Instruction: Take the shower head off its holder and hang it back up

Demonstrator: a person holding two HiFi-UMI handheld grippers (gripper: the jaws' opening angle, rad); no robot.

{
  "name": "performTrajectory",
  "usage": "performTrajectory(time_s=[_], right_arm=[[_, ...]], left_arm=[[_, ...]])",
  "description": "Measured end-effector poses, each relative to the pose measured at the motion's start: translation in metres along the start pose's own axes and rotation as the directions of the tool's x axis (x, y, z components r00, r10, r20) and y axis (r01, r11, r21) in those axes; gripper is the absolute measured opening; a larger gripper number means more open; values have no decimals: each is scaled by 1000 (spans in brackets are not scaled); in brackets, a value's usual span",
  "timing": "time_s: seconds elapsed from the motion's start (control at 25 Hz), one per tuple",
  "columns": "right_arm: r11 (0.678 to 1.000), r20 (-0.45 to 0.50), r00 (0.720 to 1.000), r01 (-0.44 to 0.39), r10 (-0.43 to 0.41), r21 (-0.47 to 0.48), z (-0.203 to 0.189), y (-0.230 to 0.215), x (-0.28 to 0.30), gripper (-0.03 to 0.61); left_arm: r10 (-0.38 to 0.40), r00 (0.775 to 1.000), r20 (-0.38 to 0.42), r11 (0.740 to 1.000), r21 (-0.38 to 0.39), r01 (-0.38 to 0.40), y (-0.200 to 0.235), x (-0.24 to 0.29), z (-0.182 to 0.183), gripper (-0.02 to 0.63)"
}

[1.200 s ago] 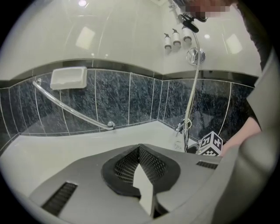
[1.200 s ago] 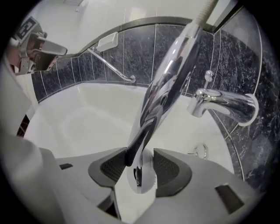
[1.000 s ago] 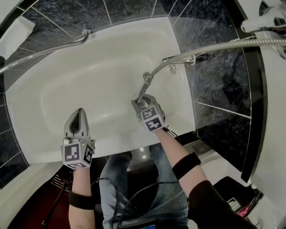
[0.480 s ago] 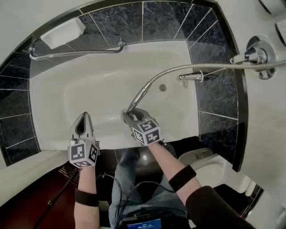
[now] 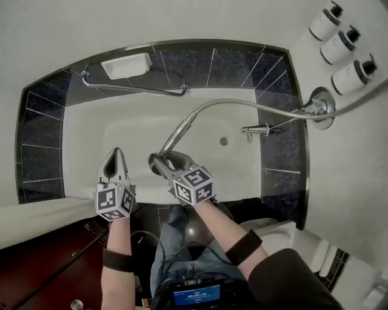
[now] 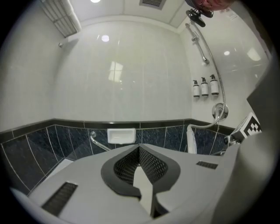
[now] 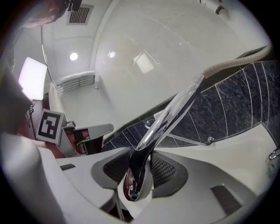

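Note:
The chrome shower head [image 5: 173,139] is raised over the white bathtub [image 5: 85,151], and its metal hose [image 5: 242,108] runs right to the wall valve [image 5: 320,108]. My right gripper [image 5: 159,162] is shut on the shower head [image 7: 168,114]; its jaws closed further on it within the last second, and the pads press both sides at the right gripper [image 7: 140,171]. My left gripper [image 5: 115,154] hovers beside it on the left, shut and holding nothing, as the left gripper [image 6: 139,151] view confirms. The holder [image 6: 197,13] sits high on the slide bar [image 6: 204,43], bare.
A grab bar [image 5: 134,89] and a soap dish [image 5: 126,65] are on the far tiled wall. The tub tap [image 5: 257,129] projects at the right. Three pump bottles [image 5: 348,75] hang on the right wall. A toilet [image 5: 285,237] stands near the person's legs.
Both grippers have risen, and the right one has lifted the shower head out of the tub. The head view has tilted up, bringing the white walls and the bottles into sight.

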State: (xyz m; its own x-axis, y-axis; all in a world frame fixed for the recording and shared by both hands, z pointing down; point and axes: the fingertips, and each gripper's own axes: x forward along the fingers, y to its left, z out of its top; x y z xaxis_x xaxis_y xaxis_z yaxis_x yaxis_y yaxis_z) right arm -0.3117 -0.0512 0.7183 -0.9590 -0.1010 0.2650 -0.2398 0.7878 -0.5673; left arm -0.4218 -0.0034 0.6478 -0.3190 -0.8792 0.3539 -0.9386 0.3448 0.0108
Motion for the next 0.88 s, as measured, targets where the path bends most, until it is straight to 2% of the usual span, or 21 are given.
performTrajectory(time_s=[0.2, 0.44, 0.56, 0.72, 0.88], right_arm=[[997, 126, 990, -62, 66, -36, 112, 59, 2, 161], [982, 258, 954, -121, 155, -143, 244, 133, -11, 164], [970, 306, 931, -140, 197, -200, 299, 166, -22, 164], [959, 383, 890, -170, 248, -226, 363, 196, -38, 169], [950, 440, 856, -163, 271, -266, 417, 216, -62, 170]], left_arm=[[66, 994, 89, 998, -23, -65, 26, -32, 79, 6], [103, 969, 225, 994, -1, -106, 37, -65, 188, 6], [119, 948, 295, 992, 14, -128, 42, -81, 240, 6], [138, 911, 387, 989, 1, -150, 48, -97, 303, 6], [118, 881, 458, 989, 22, -144, 36, -104, 357, 6]])
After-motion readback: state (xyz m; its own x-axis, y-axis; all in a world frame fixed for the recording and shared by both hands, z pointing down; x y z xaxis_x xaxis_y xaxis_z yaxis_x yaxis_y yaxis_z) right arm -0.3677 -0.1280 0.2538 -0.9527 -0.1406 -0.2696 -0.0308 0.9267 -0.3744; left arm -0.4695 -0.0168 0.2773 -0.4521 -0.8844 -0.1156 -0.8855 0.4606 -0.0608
